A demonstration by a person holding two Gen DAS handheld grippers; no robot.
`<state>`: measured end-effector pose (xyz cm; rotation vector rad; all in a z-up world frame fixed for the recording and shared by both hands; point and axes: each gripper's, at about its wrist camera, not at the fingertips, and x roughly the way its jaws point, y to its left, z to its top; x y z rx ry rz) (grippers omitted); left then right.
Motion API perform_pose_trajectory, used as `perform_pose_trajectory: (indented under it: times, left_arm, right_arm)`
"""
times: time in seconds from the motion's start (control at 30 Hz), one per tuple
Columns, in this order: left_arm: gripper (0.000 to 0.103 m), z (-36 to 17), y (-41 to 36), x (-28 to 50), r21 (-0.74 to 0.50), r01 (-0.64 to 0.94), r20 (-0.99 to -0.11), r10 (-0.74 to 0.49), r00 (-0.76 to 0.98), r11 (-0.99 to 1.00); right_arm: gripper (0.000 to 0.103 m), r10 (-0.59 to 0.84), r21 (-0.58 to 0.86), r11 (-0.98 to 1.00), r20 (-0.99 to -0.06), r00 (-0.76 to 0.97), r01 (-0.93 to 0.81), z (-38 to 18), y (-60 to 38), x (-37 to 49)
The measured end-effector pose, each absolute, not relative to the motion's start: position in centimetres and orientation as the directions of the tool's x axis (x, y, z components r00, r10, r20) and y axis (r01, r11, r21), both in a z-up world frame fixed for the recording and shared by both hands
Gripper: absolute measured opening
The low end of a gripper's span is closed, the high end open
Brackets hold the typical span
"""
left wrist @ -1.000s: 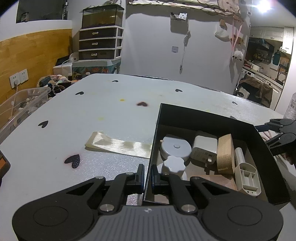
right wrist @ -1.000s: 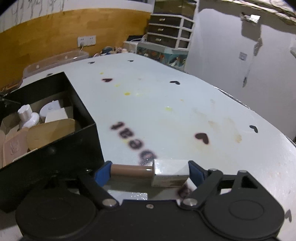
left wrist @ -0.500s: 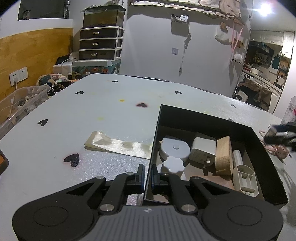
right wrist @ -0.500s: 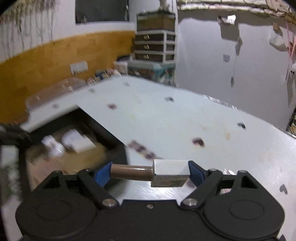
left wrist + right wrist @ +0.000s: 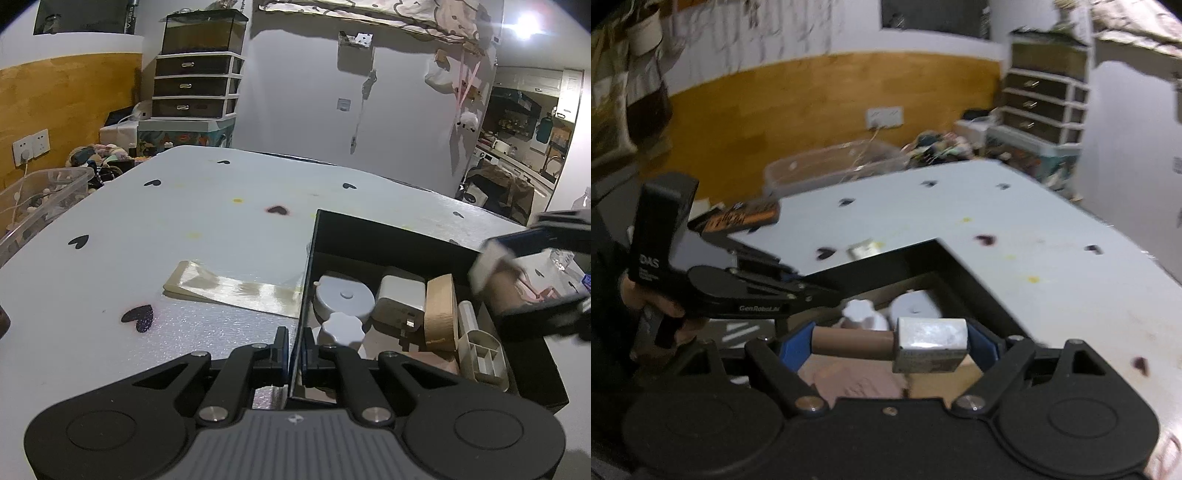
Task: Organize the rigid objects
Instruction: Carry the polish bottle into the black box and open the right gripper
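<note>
Right tool point(image 5: 888, 345) — clamped end-to-end on brown-handled, silver-headed stamp point(image 5: 890, 342); a second ago low beside the black box point(image 5: 964, 273), now carried above its contents, release pending. Left tool point(image 5: 294, 349) — narrow, pinching the box's near wall, unmoved on bench point(image 5: 184, 221).

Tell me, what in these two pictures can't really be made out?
- Print on the white-capped brown tube in the right gripper: motion blur smears it in both views.
- Near floor of the black box: the left gripper, shut on the box wall, covers it in the left wrist view.
- Orange-and-black item on the table: blurred, lettering unreadable, right wrist view.
- Clear bin contents: too small, cut by the left edge.
</note>
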<state>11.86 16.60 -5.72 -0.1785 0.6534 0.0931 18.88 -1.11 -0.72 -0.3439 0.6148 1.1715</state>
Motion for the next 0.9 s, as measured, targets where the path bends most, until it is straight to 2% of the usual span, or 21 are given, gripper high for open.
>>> perform_pose_trajectory:
  times: [0.17, 0.27, 0.5, 0.9]
  left_arm:
    - [0.007, -5.8, 16.9, 11.9, -0.148, -0.133, -0.611, 0.015, 0.792, 0.98]
    - [0.007, -5.8, 17.1, 11.8, -0.16, -0.133, -0.608, 0.009, 0.794, 0.978]
    - [0.007, -5.9, 17.3, 11.8, -0.171, -0.128, -0.603, -0.001, 0.797, 0.977]
    - [0.007, -6.0, 17.3, 11.8, -0.17, -0.131, -0.606, 0.001, 0.795, 0.977]
  right_arm:
    - [0.087, 0.748, 0.066, 0.339, -0.624, 0.226, -0.938, -1.9, 2.0, 19.6]
    - [0.092, 0.743, 0.07, 0.358, -0.625, 0.239, -0.931, -2.5, 2.5, 20.2]
    - [0.092, 0.708, 0.061, 0.365, -0.666, 0.234, -0.929, -3.0, 2.0, 19.5]
    - [0.093, 0.71, 0.127, 0.413, -0.665, 0.231, -0.902, -2.0, 0.5, 18.6]
